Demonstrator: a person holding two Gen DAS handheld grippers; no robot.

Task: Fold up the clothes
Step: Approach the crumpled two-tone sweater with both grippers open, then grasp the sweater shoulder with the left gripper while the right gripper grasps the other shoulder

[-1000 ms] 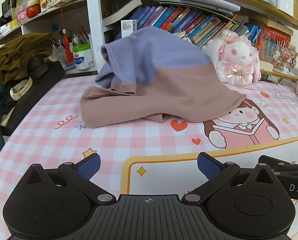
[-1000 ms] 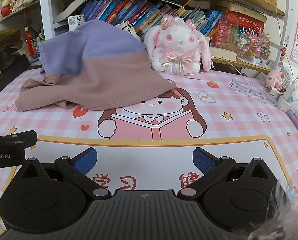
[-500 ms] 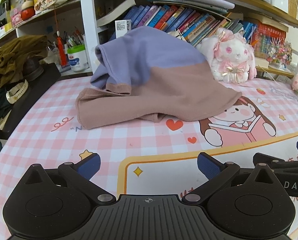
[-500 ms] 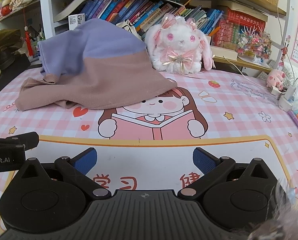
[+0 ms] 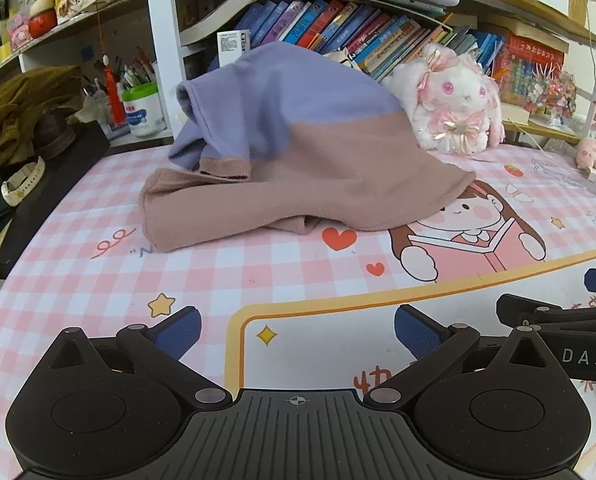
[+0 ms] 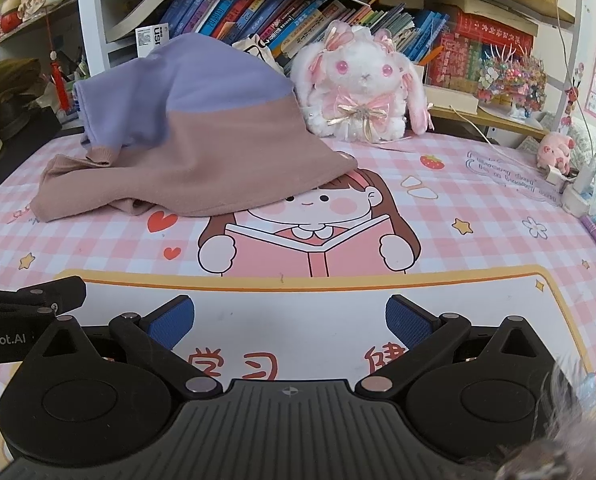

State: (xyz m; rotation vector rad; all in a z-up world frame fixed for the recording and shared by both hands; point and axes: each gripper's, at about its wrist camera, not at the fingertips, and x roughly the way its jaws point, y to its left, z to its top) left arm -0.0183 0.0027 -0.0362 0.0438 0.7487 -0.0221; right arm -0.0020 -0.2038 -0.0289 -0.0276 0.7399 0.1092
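A two-tone sweater (image 5: 298, 152), lilac on top and dusty pink below, lies heaped at the back of the pink checked mat (image 5: 98, 280). It leans up against the bookshelf. In the right wrist view the same sweater (image 6: 202, 136) sits far left. My left gripper (image 5: 298, 332) hovers open over the mat's near part, well short of the sweater, nothing between its blue pads. My right gripper (image 6: 290, 320) is open too, beside it to the right, over the printed characters. Each wrist view catches the other gripper's finger at its edge.
A white plush rabbit (image 6: 358, 88) sits right of the sweater against a shelf of books (image 5: 338, 28). Dark clothes (image 5: 22, 112) and a pen pot (image 5: 142, 108) stand at the far left. A small pig figure (image 6: 556, 152) and a power strip (image 6: 582, 192) are at the right edge.
Both grippers have drifted slightly forward and to the right; the sweater looks a little nearer in the right view. The sweater itself has not moved and both grippers stay open.
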